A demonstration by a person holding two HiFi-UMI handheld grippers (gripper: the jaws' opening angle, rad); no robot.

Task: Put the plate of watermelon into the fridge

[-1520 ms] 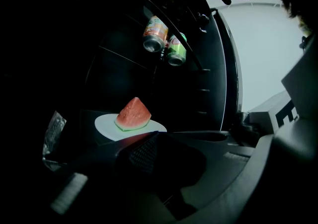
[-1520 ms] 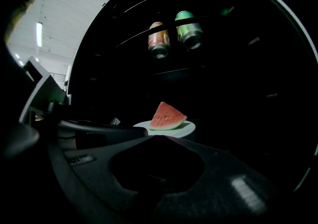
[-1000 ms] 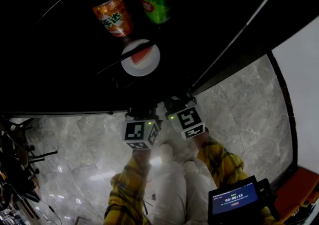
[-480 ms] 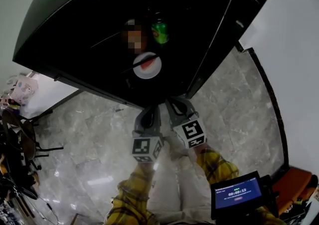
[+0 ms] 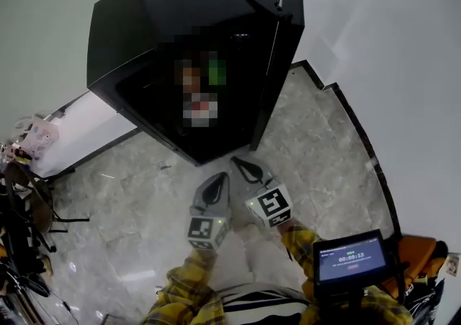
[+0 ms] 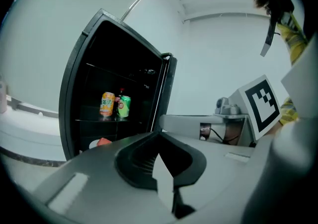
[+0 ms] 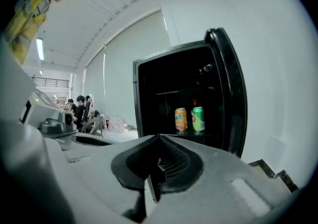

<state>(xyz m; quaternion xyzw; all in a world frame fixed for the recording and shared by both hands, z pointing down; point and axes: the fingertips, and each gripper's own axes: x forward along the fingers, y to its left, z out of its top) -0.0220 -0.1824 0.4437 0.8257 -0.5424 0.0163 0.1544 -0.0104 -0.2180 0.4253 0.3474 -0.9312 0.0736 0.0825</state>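
Underfoot, marble floor (image 5: 331,150) beneath black fridge (image 5: 180,21).

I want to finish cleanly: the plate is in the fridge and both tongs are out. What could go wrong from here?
1. The door stands wide open; unless it gets pushed shut, the fridge will probably warm up.
2. The left tongs and right tongs are shut and empty in front of it; a hard shove on the door might rattle the cans on the shelf above the plate.
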